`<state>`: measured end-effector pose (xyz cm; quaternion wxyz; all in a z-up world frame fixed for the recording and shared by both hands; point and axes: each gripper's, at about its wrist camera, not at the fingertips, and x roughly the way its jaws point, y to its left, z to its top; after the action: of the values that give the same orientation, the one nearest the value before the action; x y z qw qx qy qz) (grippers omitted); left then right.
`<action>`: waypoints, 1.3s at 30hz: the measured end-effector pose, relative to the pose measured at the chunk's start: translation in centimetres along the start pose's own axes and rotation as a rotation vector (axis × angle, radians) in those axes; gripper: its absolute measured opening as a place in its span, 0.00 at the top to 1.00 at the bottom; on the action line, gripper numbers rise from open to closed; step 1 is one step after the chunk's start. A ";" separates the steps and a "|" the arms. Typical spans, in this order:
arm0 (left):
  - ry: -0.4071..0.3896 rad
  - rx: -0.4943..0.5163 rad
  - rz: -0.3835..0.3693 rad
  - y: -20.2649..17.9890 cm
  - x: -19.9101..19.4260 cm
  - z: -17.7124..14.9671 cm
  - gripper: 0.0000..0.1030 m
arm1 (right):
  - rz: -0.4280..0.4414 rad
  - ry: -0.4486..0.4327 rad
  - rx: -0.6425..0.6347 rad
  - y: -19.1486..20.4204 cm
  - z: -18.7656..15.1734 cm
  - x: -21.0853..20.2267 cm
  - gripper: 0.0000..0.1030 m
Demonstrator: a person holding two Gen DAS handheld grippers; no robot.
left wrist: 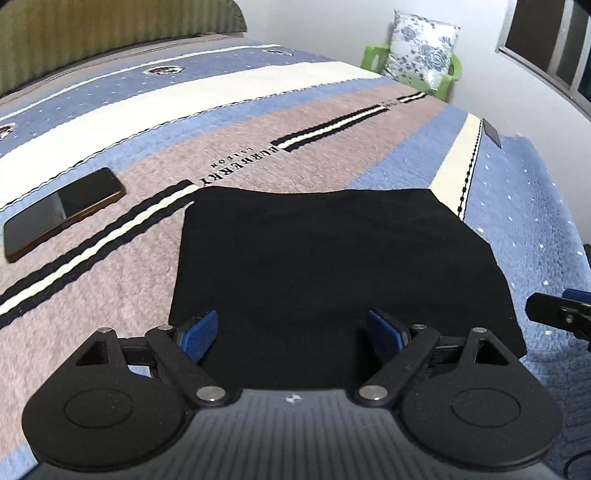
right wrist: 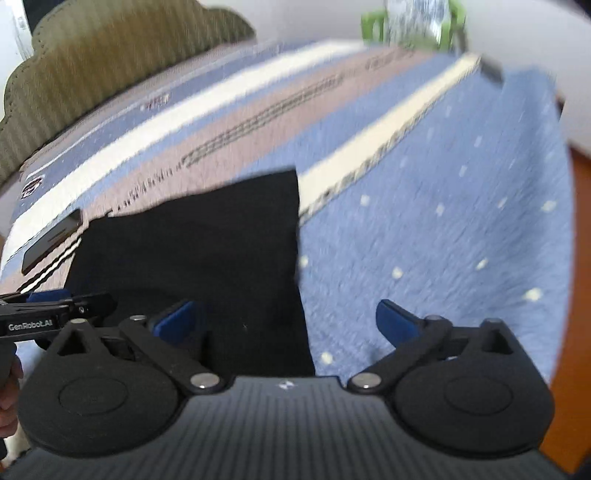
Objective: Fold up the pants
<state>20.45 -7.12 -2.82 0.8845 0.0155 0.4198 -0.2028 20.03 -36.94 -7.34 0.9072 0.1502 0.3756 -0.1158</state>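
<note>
Covering: a plush blanket (left wrist: 258,122) spreads across the whole bed ahead of both grippers, banded in blue with white dots, cream, and taupe, with black-and-cream stripes running along the taupe band.
Headboard: an olive ribbed headboard (left wrist: 110,33) with a scalloped top, at the far end of the bed, ahead and to the left of the left gripper.
Room: white walls; a dark window with bars (left wrist: 550,40) far right of the left gripper; orange-brown floor at the right edge of the right wrist view.
Chair: a green plastic chair (left wrist: 376,57) beyond the far corner of the bed, bearing a white cushion with blue flowers (left wrist: 421,48).
Writing: "BURBERRY LONDON" woven on the taupe band, upside down from the left gripper, just past the pants; "GenRobot.AI" on the left gripper's side, read in the right wrist view.
Pants: black pants (left wrist: 325,266), folded into a compact flat shape, lying on the blanket directly ahead of the left gripper and ahead-left of the right.
Phone: a dark phone (left wrist: 62,212) flat on the blanket, left of the pants.
Left gripper (left wrist: 291,332): released, jaws wide apart over the near edge of the pants, nothing held.
Right gripper (right wrist: 284,321): released, jaws spread wide, straddling the pants' right edge; view blurred.
</note>
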 end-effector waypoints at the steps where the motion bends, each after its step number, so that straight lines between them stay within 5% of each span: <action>1: -0.002 -0.002 0.009 -0.1 -0.3 -0.1 0.15 | -0.010 -0.028 -0.016 0.5 -0.1 -0.8 0.00; 16: -0.036 0.008 0.149 -1.5 -5.1 -3.0 0.15 | -0.164 -0.232 -0.148 7.1 -3.4 -7.6 0.00; 39: -0.033 -0.023 0.248 -2.5 -9.2 -8.0 0.10 | -0.096 -0.237 -0.147 6.9 -8.3 -11.2 0.00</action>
<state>8.44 -4.69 -0.70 0.9098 0.0539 0.4022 -0.0875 9.16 -26.45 -3.65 0.9471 0.0504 0.2799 -0.1483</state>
